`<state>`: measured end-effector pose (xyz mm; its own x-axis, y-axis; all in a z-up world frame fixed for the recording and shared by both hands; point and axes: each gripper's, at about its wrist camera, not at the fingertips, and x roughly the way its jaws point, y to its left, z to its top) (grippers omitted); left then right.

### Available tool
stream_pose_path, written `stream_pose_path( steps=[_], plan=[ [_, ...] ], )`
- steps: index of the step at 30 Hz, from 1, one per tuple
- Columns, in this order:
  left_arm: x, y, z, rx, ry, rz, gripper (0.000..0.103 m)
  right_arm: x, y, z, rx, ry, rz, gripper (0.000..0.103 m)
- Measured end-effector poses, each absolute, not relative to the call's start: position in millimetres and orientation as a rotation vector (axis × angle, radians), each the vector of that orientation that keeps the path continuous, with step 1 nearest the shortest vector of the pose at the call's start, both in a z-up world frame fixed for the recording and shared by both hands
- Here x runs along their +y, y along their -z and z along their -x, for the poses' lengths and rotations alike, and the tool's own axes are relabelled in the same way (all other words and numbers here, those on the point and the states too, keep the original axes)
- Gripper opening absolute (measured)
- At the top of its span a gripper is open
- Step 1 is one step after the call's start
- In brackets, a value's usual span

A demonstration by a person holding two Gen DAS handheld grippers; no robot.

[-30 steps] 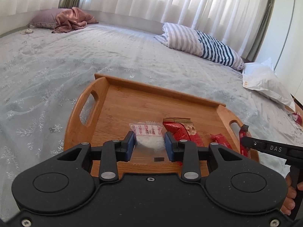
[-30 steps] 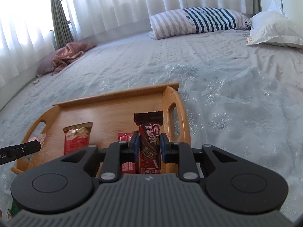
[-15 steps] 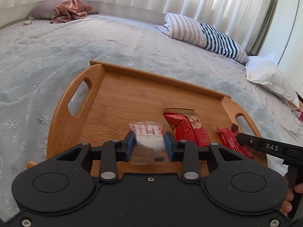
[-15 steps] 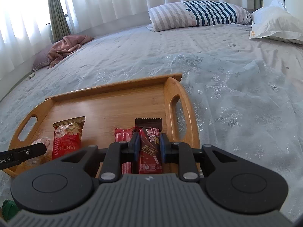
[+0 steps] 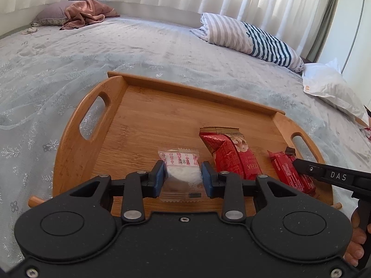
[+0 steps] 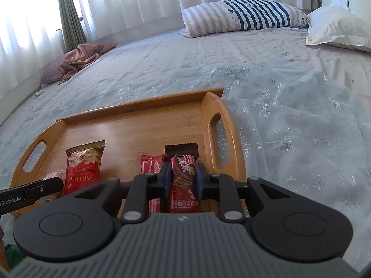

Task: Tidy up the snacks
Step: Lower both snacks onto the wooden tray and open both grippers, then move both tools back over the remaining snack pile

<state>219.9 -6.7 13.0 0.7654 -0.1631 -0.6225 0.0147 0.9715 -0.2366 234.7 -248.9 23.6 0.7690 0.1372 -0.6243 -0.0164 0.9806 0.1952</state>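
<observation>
A wooden tray [image 5: 148, 125] lies on the bed; it also shows in the right wrist view [image 6: 129, 129]. My left gripper [image 5: 182, 176] is shut on a clear-wrapped white snack [image 5: 182, 169] low over the tray's near edge. My right gripper [image 6: 181, 178] is shut on a brown-and-red chocolate bar [image 6: 183, 176] at the tray's right end. A red snack pack [image 5: 228, 153] lies mid-tray, also in the right wrist view [image 6: 83, 166]. A small red bar [image 6: 151, 164] lies beside the chocolate bar, also in the left wrist view [image 5: 287, 173].
The bed has a pale grey patterned cover [image 6: 289, 115]. A striped pillow [image 5: 248, 39] and a white pillow [image 5: 331, 90] lie at the far right. A pink cloth on a pillow [image 5: 81, 14] lies far left. A green item [image 6: 11, 254] shows at the lower left.
Both grippers have come lower and closer over the tray with their snacks still held. The chocolate bar now lies level with the small red bar.
</observation>
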Motion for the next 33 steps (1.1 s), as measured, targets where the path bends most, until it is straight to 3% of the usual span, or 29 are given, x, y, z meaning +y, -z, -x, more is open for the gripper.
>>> stream_pose_path(
  steps=[2,3,4,6,15,20,29,33],
  plan=[
    [-7.3,-13.2,-219.6,0.692,0.101,0.221,0.033,-248.9,-23.4,-234.5,0.689,-0.084,-0.184,0.033],
    [-7.5,-13.8,-218.7,0.687,0.098,0.217,0.037,-249.0,-23.8,-234.0,0.686,-0.082,-0.185,0.041],
    [-7.7,-14.8,-217.6,0.681,0.098,0.212,0.041,-249.1,-24.4,-232.8,0.681,-0.081,-0.185,0.041],
    [-8.0,-18.0,-214.2,0.665,0.101,0.204,0.056,-249.5,-27.3,-230.0,0.674,-0.079,-0.188,0.051],
    [-6.5,-37.7,-180.2,0.591,0.131,0.130,0.089,-254.2,-45.2,-199.2,0.600,-0.106,-0.180,0.076],
    [-3.1,-42.7,-148.8,0.566,0.166,0.119,0.095,-249.9,-50.8,-170.0,0.547,-0.137,-0.142,0.090],
    [3.4,-38.1,-90.2,0.532,0.194,0.117,0.099,-231.0,-45.7,-115.7,0.470,-0.156,-0.004,0.103],
    [-0.3,-34.1,-68.0,0.521,0.209,0.087,0.100,-224.9,-39.8,-95.7,0.446,-0.144,0.048,0.103]
  ],
)
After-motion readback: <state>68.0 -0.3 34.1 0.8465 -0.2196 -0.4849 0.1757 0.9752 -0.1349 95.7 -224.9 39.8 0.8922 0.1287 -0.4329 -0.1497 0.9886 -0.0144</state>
